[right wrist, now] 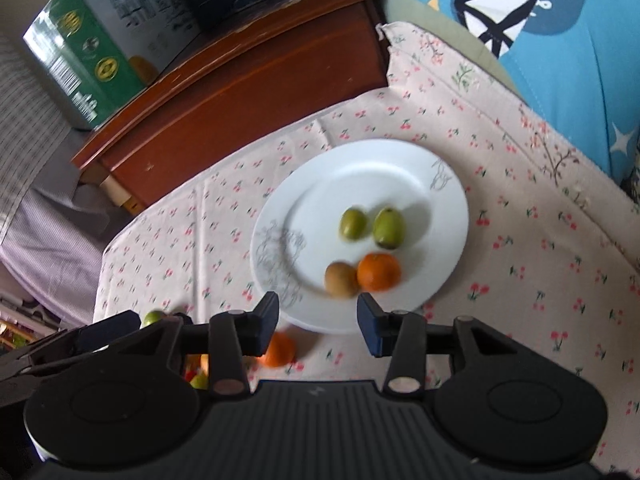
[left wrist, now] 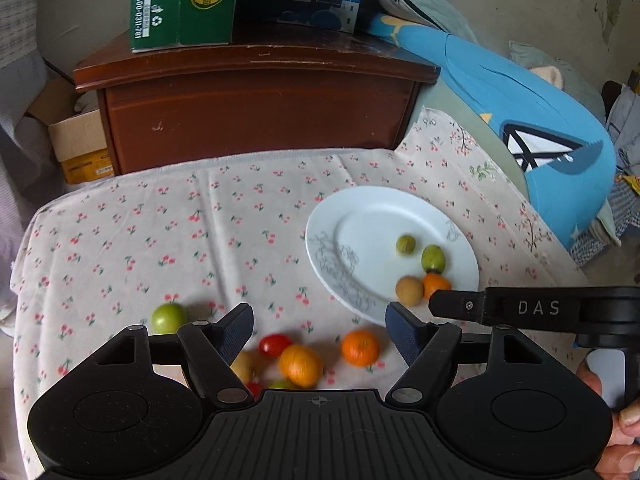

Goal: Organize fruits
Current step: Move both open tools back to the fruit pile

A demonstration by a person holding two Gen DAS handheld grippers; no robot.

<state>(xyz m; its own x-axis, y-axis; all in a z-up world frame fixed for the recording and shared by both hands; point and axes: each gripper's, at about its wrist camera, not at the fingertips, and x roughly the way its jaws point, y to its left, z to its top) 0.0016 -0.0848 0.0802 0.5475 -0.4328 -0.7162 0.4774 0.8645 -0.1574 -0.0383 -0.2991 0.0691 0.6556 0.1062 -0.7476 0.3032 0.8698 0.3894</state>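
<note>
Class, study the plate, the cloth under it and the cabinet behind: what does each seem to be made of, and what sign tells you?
Plate: probably glazed ceramic, white and glossy with a grey printed sprig. Cloth: thin woven fabric, matte, creased, cherry print. Cabinet: apparently varnished reddish wood with scuffed edges.

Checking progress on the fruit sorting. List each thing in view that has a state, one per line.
Left tongs: open, nothing between the pads.
Right tongs: open, empty.
White plate: on the cloth, holding four fruits.
Two green fruits: on the plate, side by side.
Brown fruit: on the plate, against the orange.
Loose orange: on the cloth, off the plate.
Green apple: on the cloth, apart from the rest.
</note>
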